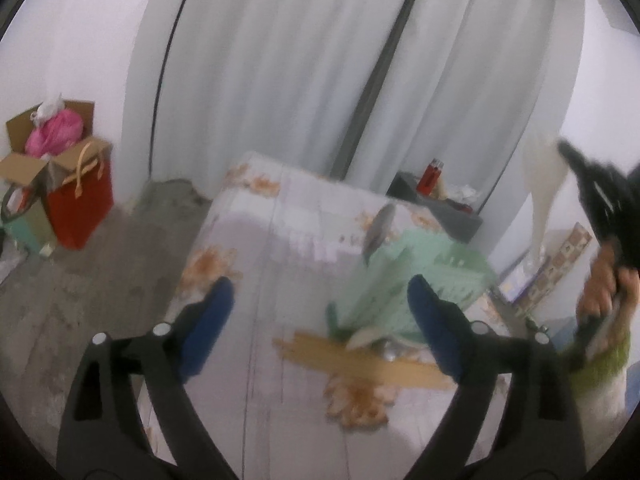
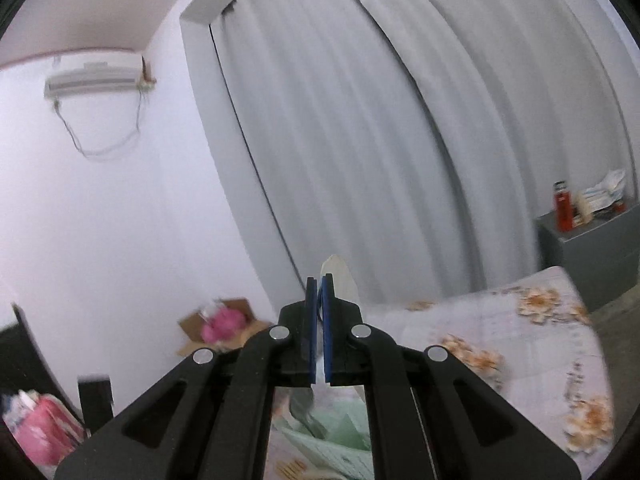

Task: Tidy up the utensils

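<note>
Left gripper (image 1: 320,320) hangs with jaws wide and empty just this side of the green basket (image 1: 432,264) on the bench, chopsticks (image 1: 360,360) crosswise beneath, while right gripper (image 2: 319,292), lifted clear, clamps a white spoon (image 2: 340,276).

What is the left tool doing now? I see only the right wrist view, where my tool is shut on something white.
Observer: The left tool is open, with nothing between its fingers, over the flowered table cloth.
Operator: Is any utensil left on the cloth?
Observer: Yes. Wooden chopsticks lie flat on it, just in front of the green basket.
Operator: How does my white thing look from there?
Observer: The white utensil is long. It reaches down from the right tool, held up in the air, clear of the basket.
</note>
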The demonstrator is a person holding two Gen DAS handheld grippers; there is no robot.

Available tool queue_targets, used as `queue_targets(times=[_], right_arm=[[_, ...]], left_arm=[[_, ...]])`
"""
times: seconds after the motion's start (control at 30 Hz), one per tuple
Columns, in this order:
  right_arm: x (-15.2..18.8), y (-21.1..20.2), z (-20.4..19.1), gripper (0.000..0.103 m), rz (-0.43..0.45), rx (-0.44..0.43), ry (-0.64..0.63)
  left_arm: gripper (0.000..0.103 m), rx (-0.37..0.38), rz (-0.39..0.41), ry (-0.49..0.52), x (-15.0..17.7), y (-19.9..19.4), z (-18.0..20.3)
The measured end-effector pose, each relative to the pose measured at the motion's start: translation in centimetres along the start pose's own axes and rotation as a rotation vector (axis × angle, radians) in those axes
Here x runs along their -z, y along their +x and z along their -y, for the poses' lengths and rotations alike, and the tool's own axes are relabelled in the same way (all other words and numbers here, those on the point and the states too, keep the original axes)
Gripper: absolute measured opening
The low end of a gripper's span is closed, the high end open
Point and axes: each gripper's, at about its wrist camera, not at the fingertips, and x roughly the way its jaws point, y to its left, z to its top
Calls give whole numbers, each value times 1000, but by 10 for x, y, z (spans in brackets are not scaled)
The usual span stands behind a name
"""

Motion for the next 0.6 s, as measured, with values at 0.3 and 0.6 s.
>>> queue_targets(times=[0.3,0.6], right_arm=[[27,54,37,3,-9,-23,19],[68,71,68,3,-84,-18,66]], left_arm=[[88,-59,-56,-29,32,-8,-19],[89,-90,-46,-65,36,-15,-31]])
